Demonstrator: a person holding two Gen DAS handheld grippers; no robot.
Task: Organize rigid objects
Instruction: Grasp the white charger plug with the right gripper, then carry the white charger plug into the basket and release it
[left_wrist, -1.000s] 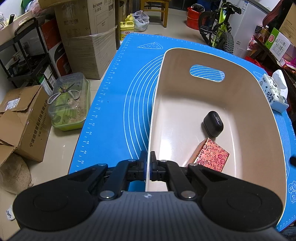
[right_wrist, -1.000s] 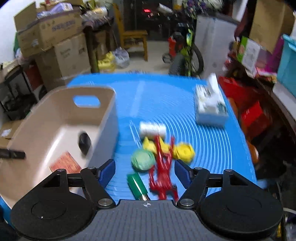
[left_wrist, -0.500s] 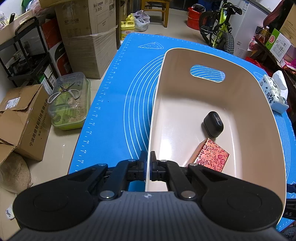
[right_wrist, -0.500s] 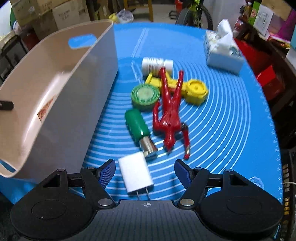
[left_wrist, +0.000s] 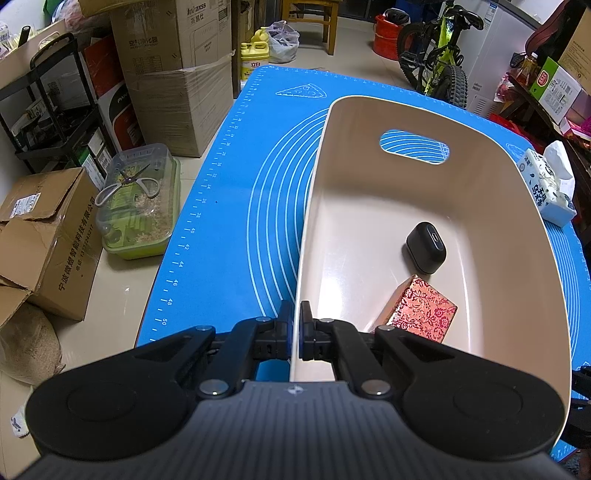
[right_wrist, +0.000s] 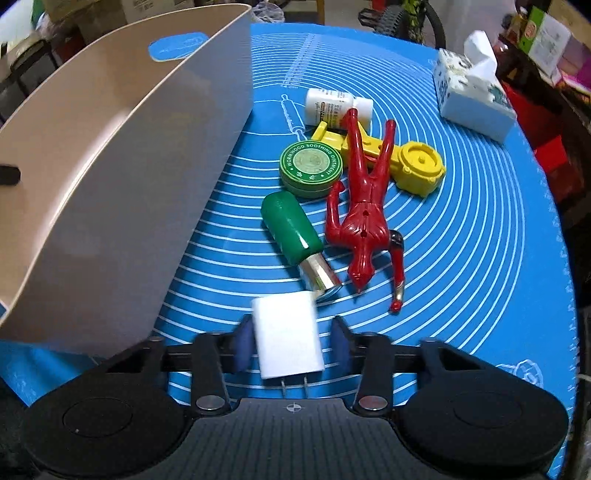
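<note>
At the left of my left wrist view lies bare blue mat (left_wrist: 236, 206) on the counter, its edge running down the frame's left with boxes on the floor past it. My left gripper (left_wrist: 296, 328) has not moved: its jaws stay clenched on the near rim of the beige bin (left_wrist: 532, 258), steadying it. Inside, lower right of the frame, sit a black case (left_wrist: 425, 252) and a patterned red box (left_wrist: 421, 312), close together, with most of the bin floor open above them.

In my right wrist view the bin wall fills the left side. My right gripper (right_wrist: 291, 345) has dropped low over the mat, and its jaws have just been closing around the white charger plug (right_wrist: 286, 338), which a moment ago lay ahead of them. The left pad looks about touching its side; on the right I still see a sliver of gap, so I judge the grip not yet firm. Once it holds, the plug is the next piece for the bin.

Room is tight above the plug: the metal end of the green bottle (right_wrist: 291, 230) almost touches its far corner. Further right lie the red figure (right_wrist: 364, 206), the green tin (right_wrist: 311, 168), a yellow toy (right_wrist: 417, 166) and a white bottle (right_wrist: 334, 105); a tissue pack (right_wrist: 471, 99) sits upper right. Lifting straight up, then left over the bin wall, looks clearest.
</note>
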